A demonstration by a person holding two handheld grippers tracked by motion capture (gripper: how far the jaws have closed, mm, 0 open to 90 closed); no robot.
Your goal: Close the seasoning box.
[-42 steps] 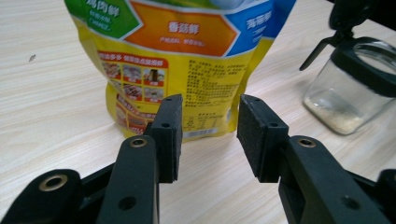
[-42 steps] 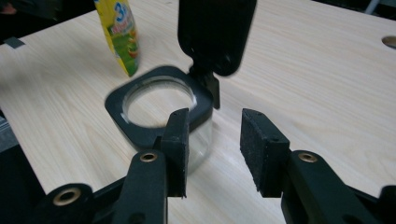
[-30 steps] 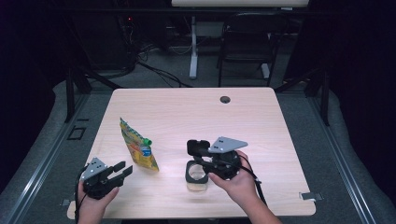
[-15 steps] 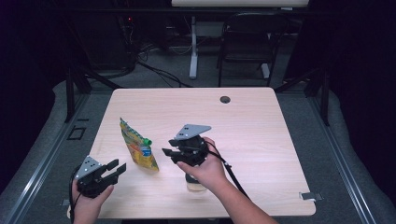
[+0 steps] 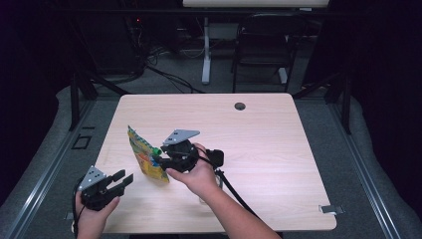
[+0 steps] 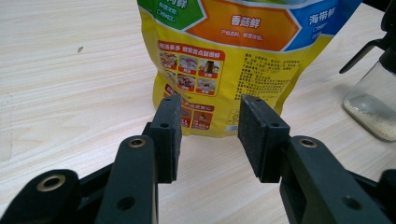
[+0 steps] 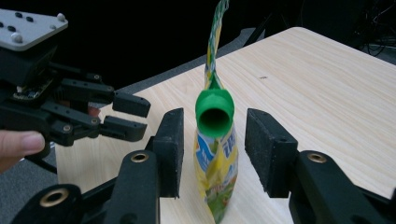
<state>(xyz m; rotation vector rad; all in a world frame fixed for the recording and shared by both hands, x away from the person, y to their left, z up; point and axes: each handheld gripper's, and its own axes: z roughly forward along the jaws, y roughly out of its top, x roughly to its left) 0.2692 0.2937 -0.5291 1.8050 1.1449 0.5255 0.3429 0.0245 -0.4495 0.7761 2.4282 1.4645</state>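
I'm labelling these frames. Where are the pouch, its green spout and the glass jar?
pouch (image 6: 224,56): left gripper view, printed yellow back panel.
green spout (image 7: 215,114): right gripper view, rim of its round opening.
glass jar (image 6: 373,100): left gripper view, clear wall above the white grains.

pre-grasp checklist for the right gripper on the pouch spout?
1. Pouch standing upright on the table: ok.
2. Green spout between the right gripper pads: ok, centred, facing the camera.
3. Right jaws open wide enough: ok, they have just been opening; gaps on both sides of the spout.
4. Pads touching the spout: not ok, no contact yet.
5. Left gripper steadying the pouch: not ok, open and short of the pouch base.
6. Glass jar clear of the path: ok, off to the side.
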